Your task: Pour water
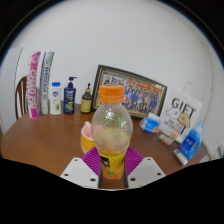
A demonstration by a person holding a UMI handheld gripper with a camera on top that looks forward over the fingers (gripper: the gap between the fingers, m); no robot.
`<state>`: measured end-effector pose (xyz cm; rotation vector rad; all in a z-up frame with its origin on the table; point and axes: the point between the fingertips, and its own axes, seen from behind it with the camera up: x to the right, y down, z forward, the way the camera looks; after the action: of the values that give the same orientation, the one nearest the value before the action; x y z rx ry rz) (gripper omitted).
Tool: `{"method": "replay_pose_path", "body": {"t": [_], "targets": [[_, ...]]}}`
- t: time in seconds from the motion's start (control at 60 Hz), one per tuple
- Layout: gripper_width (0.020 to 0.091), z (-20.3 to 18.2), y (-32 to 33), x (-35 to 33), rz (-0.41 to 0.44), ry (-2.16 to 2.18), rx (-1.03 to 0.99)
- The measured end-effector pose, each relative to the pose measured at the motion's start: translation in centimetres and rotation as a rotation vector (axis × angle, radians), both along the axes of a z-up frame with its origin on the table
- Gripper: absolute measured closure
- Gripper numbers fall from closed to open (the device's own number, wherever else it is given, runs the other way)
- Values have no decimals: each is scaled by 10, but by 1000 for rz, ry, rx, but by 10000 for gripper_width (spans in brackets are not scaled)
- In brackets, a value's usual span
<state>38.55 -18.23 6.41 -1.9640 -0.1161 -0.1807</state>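
Clear plastic bottle (111, 125) with orange cap (upright) clamped between fingers (112, 168), purple pads pressed on its sides, above wooden counter (40, 145); framed photo (130, 93) beyond.

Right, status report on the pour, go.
Gripper shut on bottle, orange cap still on. Yellow cup just behind it. Table beyond; nothing blocking.

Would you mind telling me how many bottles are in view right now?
3. A clear orange-capped bottle stands between the gripper fingers; a white bottle and a dark pump bottle stand near the wall. Others may be hidden.
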Motion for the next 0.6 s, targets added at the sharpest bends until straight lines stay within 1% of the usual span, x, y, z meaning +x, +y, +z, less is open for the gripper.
{"method": "replay_pose_path", "body": {"t": [0.133, 0.233, 0.317, 0.433, 0.6], "targets": [[828, 35, 45, 62, -33, -321, 15], [828, 49, 84, 100, -21, -641, -18], [828, 52, 112, 124, 14, -889, -38], [826, 44, 144, 134, 69, -1183, -85], [825, 35, 166, 120, 162, -1483, -104]]}}
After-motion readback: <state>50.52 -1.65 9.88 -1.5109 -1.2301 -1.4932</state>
